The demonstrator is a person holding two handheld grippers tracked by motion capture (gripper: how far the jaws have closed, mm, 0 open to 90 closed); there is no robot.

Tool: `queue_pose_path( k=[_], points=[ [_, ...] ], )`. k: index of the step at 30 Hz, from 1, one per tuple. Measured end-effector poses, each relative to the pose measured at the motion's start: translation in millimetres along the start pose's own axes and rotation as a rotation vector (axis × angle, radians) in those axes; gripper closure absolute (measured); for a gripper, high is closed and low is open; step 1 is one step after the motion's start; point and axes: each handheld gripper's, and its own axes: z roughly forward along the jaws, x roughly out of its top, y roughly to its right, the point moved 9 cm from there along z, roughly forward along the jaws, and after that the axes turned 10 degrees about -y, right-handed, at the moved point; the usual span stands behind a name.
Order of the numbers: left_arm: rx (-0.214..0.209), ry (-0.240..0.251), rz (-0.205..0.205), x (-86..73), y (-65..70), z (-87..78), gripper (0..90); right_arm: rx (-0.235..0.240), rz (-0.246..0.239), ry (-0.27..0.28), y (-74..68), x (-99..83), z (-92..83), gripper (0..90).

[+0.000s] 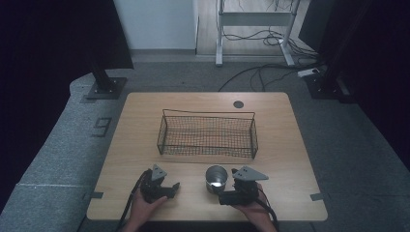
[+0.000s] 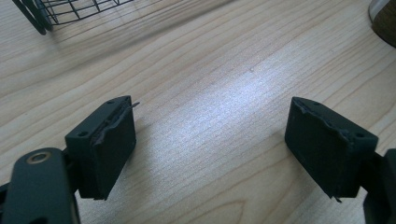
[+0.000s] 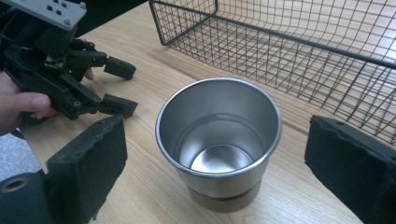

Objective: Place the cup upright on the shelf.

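A shiny steel cup (image 1: 216, 178) with a brown base stands upright and empty near the table's front edge. In the right gripper view the cup (image 3: 219, 140) sits between the jaws of my right gripper (image 3: 217, 135), which is open, with a gap on each side. From above, the right gripper (image 1: 220, 192) is just right of and in front of the cup. My left gripper (image 1: 172, 188) rests low to the cup's left, open, and in its own view the left gripper (image 2: 212, 119) has bare wood between the pads. A black wire basket (image 1: 207, 134) stands empty at mid-table.
The basket's mesh wall (image 3: 299, 51) rises just behind the cup. The left gripper (image 3: 123, 87), held by a hand (image 3: 18, 100), is close on the cup's left. The cup's edge (image 2: 384, 18) shows at the top right of the left gripper view. Cables and stand feet lie on the floor beyond the table.
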Motion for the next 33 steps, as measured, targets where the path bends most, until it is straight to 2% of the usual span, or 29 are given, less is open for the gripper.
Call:
queue_pose_path(
  k=[15, 24, 33],
  points=[
    [0.000, 0.000, 0.000, 0.0, 0.0, 0.0, 16.4, -0.022, -0.024, -0.036, -5.6, 2.4, 23.9, 0.0],
    [-0.001, 0.002, -0.002, 0.2, 0.2, 0.1, 16.4, -0.061, -0.041, -0.053, -1.0, 7.8, 41.2, 0.0],
    [-0.001, 0.000, 0.000, 0.0, 0.0, 0.0, 16.3, -0.075, -0.051, -0.094, 0.7, 4.9, 56.8, 0.0]
  ],
)
